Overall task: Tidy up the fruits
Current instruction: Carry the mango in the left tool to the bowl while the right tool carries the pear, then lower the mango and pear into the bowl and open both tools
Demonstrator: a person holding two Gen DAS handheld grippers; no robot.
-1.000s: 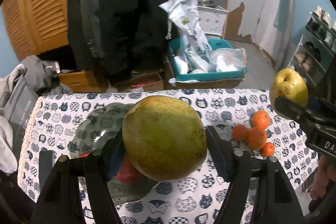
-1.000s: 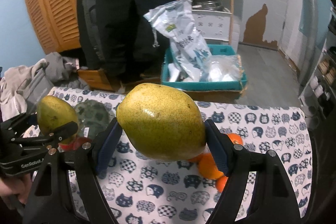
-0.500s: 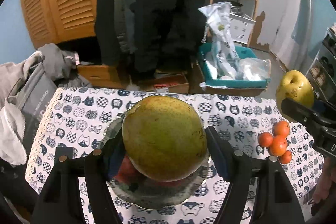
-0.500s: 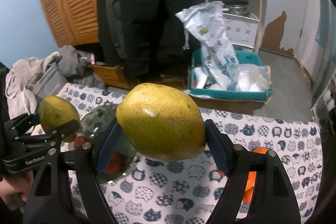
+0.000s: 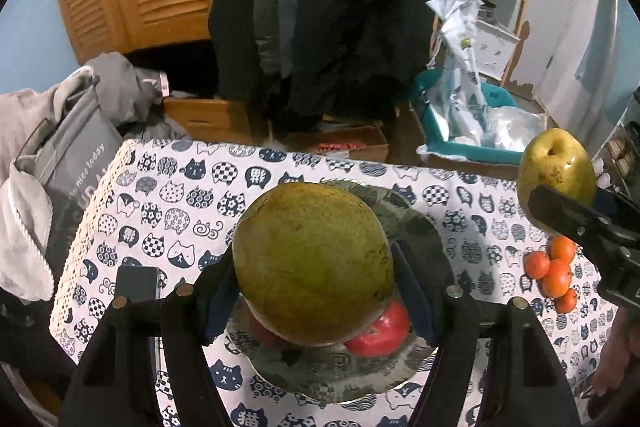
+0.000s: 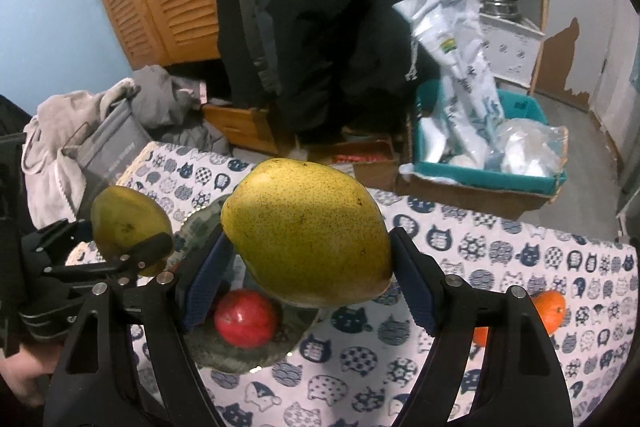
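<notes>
Carrying a fruit in each claw, the person has brought both hands across the cat-print tablecloth [image 5: 168, 195] toward the grey plate [image 5: 424, 235], which a second ago lay off to the left and now sits right under the left gripper [image 5: 314, 287]. That claw is clamped on a green pear [image 5: 312, 263], above the red apple [image 5: 380, 335] already on the plate. Further right, the right gripper [image 6: 308, 267] squeezes a yellow pear [image 6: 304, 235], hovering over the plate's right rim. Both look ready to set down; the plate's far half seems free. The tangerines [image 5: 554, 273] wait near the table's right edge.
</notes>
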